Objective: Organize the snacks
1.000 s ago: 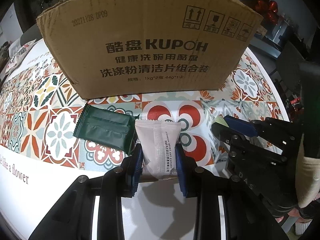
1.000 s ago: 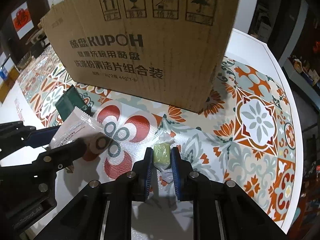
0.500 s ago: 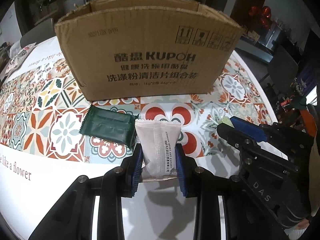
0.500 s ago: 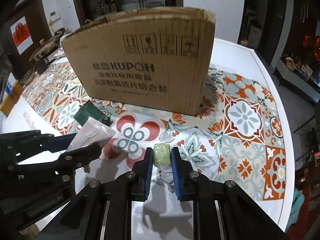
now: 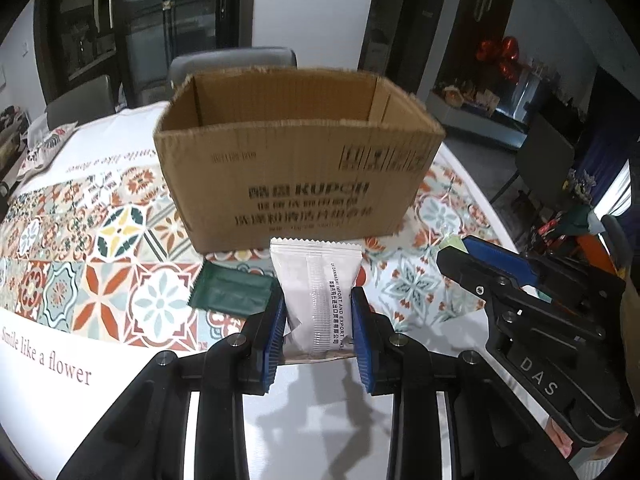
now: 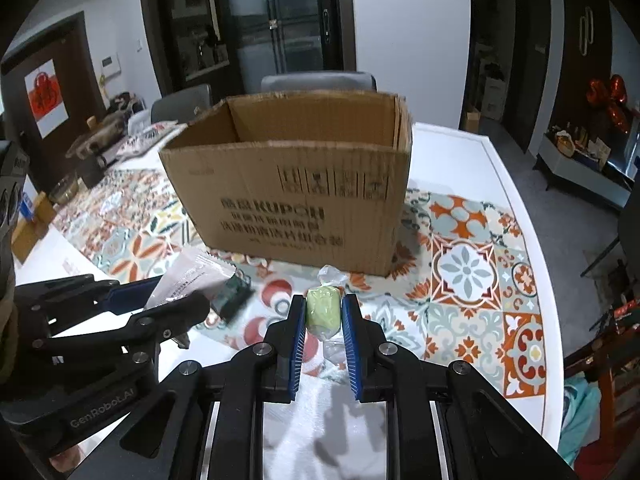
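Both wrist cams sit raised above the bench (image 5: 280, 420), angled down and forward, fairly near the cardboard box (image 5: 296, 184). Shared: box, tiled cloth (image 6: 464, 264), each other's hand-held gripper.

The cardboard box (image 5: 296, 184), centre frame in both views, is plain brown corrugated board, matt, with a ragged, fluted top edge (the print on it is blurred). The white snack packet (image 5: 318, 292) is thin, faintly glossy film with a crimped seam; the dark green packet (image 5: 232, 296) beside it looks satin foil. The green candy (image 6: 322, 312) sits in clear, crinkly wrap. Blue ribbed pads (image 5: 362, 344) line matt black plastic fingers. The patterned tablecloth (image 5: 80, 256) looks smooth.
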The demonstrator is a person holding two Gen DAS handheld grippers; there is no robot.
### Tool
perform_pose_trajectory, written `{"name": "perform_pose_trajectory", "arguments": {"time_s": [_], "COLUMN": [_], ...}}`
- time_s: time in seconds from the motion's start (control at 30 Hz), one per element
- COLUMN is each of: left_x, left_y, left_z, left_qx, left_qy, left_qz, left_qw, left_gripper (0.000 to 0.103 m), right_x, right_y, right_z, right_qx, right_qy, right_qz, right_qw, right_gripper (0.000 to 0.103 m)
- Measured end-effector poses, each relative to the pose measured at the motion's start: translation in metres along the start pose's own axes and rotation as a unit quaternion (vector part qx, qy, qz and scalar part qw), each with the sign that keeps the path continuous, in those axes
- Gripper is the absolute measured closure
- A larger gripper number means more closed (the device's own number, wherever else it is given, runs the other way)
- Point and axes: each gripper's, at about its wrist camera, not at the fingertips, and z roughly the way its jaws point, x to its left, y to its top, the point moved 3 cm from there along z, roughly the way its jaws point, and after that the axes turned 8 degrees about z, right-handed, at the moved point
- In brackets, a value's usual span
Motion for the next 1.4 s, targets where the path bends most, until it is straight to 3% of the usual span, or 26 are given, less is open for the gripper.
{"name": "perform_pose_trajectory", "arguments": {"time_s": [0.43,0.6,0.77,0.93,0.97,1.07,1.2,1.4], "left_x": [0.014,0.024,0.036,0.044,0.046,0.048,0.053,0.062], "left_y": [0.035,0.055,0.071,0.067,0.064,0.051,0.033,0.009], "left_z": [-0.041,-0.050,-0.050,-0.046,-0.045,-0.038,-0.026,-0.005], "left_qx": [-0.059,-0.080,-0.082,-0.082,-0.080,-0.069,-0.053,-0.024], "left_qy": [-0.007,0.007,0.007,0.010,0.010,0.021,0.036,0.040], "left_qz": [0.012,0.017,0.019,0.009,0.007,0.005,0.002,-0.015], "left_qw": [0.9982,0.9967,0.9964,0.9965,0.9967,0.9974,0.9980,0.9988], "left_gripper": [0.072,0.072,0.072,0.072,0.072,0.072,0.072,0.072], "right_x": [0.023,0.033,0.040,0.043,0.043,0.041,0.039,0.044], "right_y": [0.028,0.047,0.066,0.074,0.074,0.068,0.053,0.031], "right_z": [-0.028,-0.033,-0.035,-0.033,-0.029,-0.016,0.000,0.032], "right_qx": [-0.046,-0.063,-0.076,-0.071,-0.063,-0.043,-0.056,-0.009], "right_qy": [0.021,0.030,0.022,0.022,0.025,0.043,0.053,0.028], "right_qz": [0.002,0.000,-0.012,-0.015,-0.015,-0.002,0.006,-0.034], "right_qw": [0.999,0.998,0.997,0.997,0.998,0.998,0.997,0.999], "right_gripper": [0.083,0.083,0.083,0.082,0.080,0.060,0.041,0.034]}}
